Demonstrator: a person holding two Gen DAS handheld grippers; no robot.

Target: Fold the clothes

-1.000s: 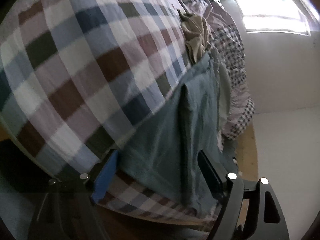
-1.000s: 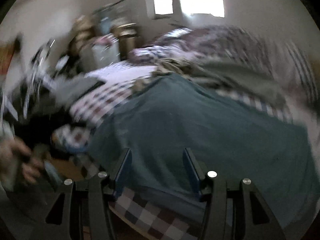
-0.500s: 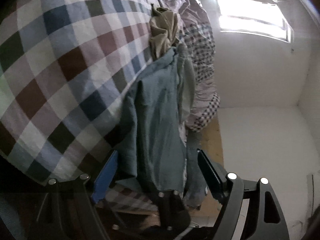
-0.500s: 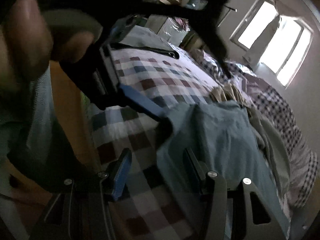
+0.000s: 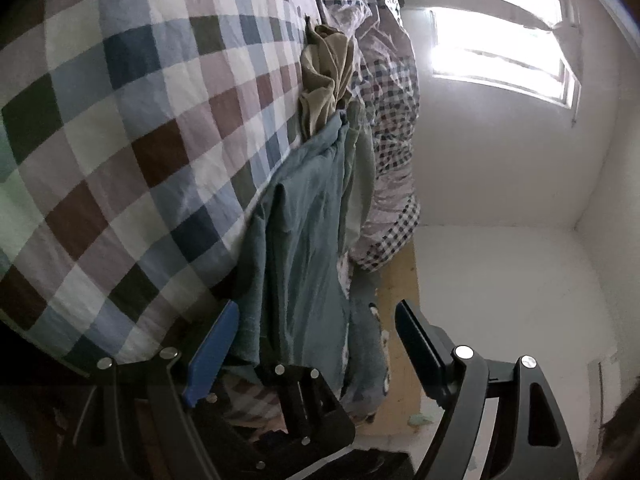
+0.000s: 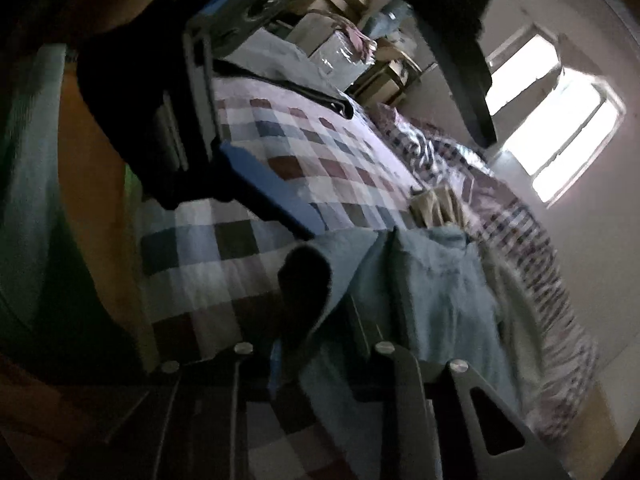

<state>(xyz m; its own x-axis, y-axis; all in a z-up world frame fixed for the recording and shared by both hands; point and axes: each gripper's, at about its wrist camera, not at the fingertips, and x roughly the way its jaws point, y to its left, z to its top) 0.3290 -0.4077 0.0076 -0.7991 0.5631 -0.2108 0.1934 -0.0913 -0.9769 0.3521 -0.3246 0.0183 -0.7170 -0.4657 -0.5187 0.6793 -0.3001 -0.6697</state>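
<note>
The teal garment (image 5: pixel 304 248) lies on the bed (image 5: pixel 132 152), draped over the bed's near edge, just below a crumpled tan cloth (image 5: pixel 326 80) and beside a heap of small-checked bedding (image 5: pixel 394 128); it looks thin, soft and light, a limp fabric that will sag and crease wherever it is not supported, and should not slip much in rubber pads; a hem or a corner at the bed's edge seems the sensible place to pinch it, since a grip in the middle would only bunch it.

The right tool (image 6: pixel 320 344) sits low at the bed's edge, tilted and pointing along the garment toward the window (image 6: pixel 560 128); its jaws have just been closing and a fold of the teal cloth lies between them, so it appears clenched on the garment's near edge, though the view is dark and blurred.

The left tool (image 5: pixel 316 344) is also at the bed's edge, aimed almost level along the bed, rolled so the mattress fills its left side; its jaws stand wide apart, released, with the hanging cloth between the pads but not pressed by them; the right tool's black frame shows just beneath the cloth.
</note>
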